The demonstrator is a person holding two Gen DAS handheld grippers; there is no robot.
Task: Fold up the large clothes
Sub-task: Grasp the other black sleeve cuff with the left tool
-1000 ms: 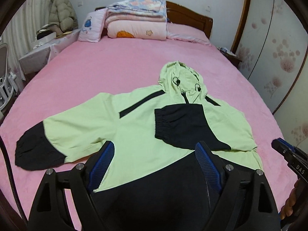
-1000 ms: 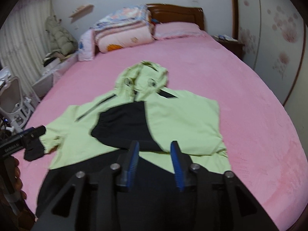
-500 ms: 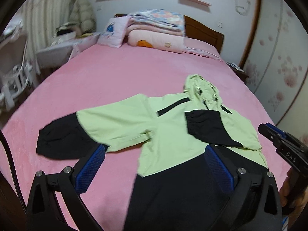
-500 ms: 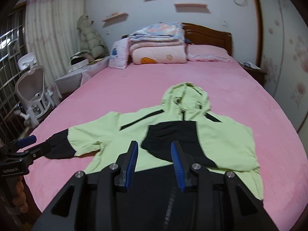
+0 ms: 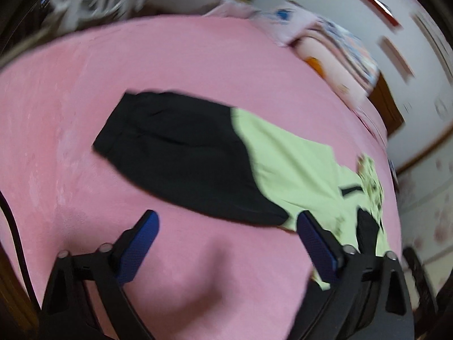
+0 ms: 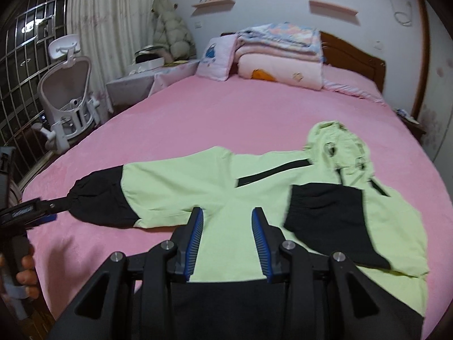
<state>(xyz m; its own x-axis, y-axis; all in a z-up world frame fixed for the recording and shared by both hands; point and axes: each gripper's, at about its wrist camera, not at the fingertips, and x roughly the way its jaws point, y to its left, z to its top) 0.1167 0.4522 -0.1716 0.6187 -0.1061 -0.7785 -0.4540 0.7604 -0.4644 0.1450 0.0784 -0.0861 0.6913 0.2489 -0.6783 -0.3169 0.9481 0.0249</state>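
Green-and-black hooded jacket (image 6: 226, 187) lies flat on pink bed (image 6: 226, 113), hood toward headboard, one sleeve already folded across chest, other sleeve (image 5: 181, 153) stretched out sideways.

Left wrist view, blurred: left gripper (image 5: 226, 226) wide, jaws closing, nothing between them but bare bedcover; black cuff lies just beyond fingertips.

Right wrist view only: right gripper (image 6: 226, 218) partly open, empty, hovering over jacket body; left gripper's tip near black cuff; hand (image 6: 25, 266) on its handle; folded quilts (image 6: 280, 56); white chair (image 6: 68, 85).
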